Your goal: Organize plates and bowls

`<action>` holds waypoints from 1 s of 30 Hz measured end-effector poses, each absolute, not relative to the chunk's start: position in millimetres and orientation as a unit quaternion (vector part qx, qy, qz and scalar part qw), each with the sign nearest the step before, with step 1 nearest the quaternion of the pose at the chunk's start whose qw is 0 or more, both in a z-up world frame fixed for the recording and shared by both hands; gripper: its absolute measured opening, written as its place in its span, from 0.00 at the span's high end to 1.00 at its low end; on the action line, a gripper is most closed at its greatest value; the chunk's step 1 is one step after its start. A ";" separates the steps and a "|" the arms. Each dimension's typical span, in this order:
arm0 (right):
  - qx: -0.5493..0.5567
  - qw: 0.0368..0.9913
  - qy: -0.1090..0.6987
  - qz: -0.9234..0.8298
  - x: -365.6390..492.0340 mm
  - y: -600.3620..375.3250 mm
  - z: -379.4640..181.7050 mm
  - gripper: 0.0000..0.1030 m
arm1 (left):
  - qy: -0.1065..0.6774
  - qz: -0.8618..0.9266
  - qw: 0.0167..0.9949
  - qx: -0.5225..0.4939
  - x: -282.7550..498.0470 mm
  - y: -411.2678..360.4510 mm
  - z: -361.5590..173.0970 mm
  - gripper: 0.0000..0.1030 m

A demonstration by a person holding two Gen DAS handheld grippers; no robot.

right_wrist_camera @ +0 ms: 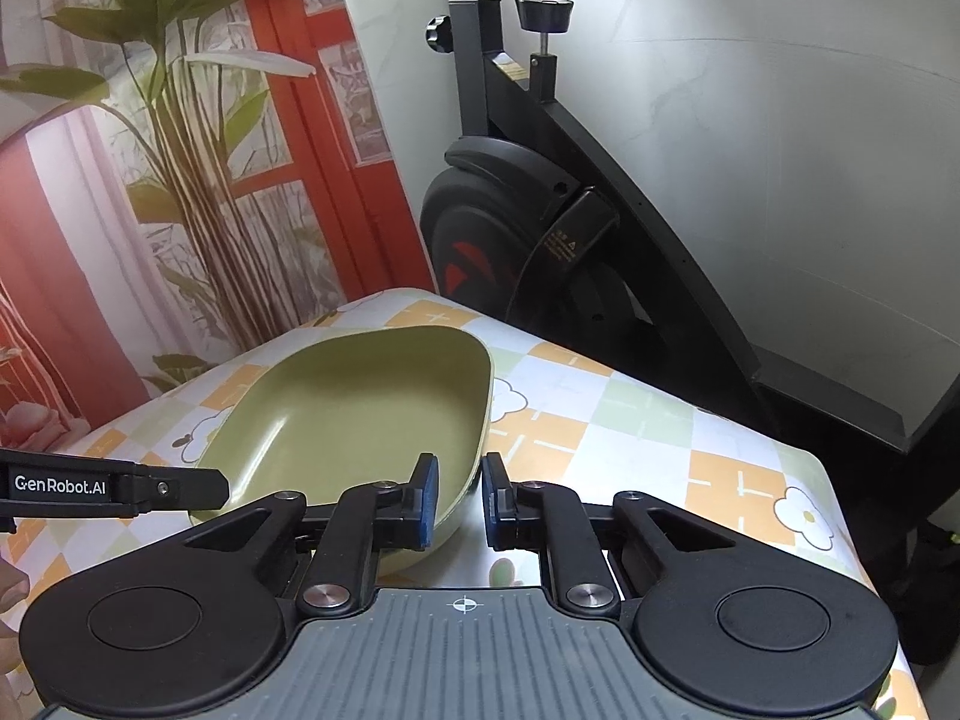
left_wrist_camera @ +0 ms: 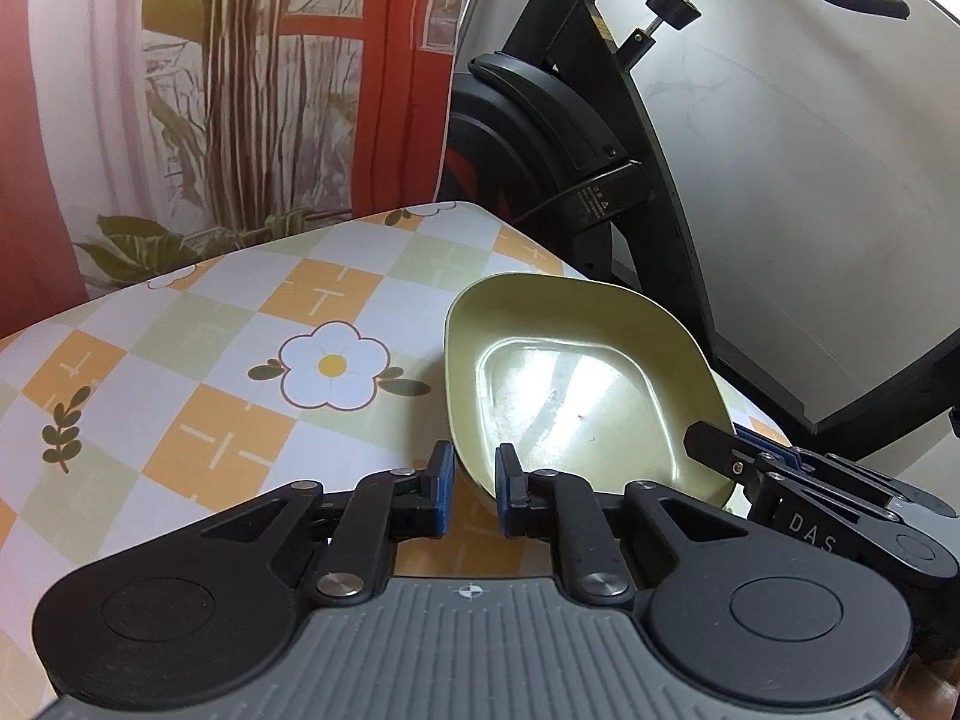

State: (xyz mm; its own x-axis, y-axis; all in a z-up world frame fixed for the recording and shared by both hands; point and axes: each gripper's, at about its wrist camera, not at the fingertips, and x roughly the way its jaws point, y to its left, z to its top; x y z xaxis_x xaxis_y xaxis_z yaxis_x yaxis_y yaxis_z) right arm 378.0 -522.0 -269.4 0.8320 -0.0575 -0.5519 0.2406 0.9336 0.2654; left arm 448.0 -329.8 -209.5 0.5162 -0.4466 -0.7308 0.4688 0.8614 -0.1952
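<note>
One green bowl sits on the flowery table, at about 1 o'clock from the left claw. Two claws, both a little open, each with the bowl's rim between its fingers. The right claw is at the near rim. Bare table lies at 10 o'clock; the far edge is near the bowl
</note>
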 end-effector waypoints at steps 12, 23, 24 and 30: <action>0.156 0.947 0.273 -0.066 354.7 -494.9 -250.7 0.86 | 0.403 -0.254 0.879 0.022 414.0 -300.8 -190.9 0.85; 0.142 0.956 0.256 -0.026 329.5 -440.5 -210.8 0.86 | 0.384 -0.219 0.897 -0.012 376.1 -243.1 -158.8 0.85; 0.140 0.956 0.256 -0.023 327.7 -434.3 -208.1 0.86 | 0.382 -0.215 0.899 -0.015 372.1 -237.1 -156.4 0.85; 0.119 0.960 0.254 -0.002 314.6 -397.7 -194.8 0.86 | 0.371 -0.192 0.908 -0.027 351.5 -205.0 -143.7 0.85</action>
State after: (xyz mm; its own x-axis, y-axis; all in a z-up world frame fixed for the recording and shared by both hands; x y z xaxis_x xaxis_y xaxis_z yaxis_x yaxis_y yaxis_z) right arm 314.6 -397.7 -194.8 0.8713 0.0566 -0.4874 0.0639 0.9718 0.2271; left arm 351.5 -205.0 -143.7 0.6515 -0.3690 -0.6629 0.3283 0.9248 -0.1921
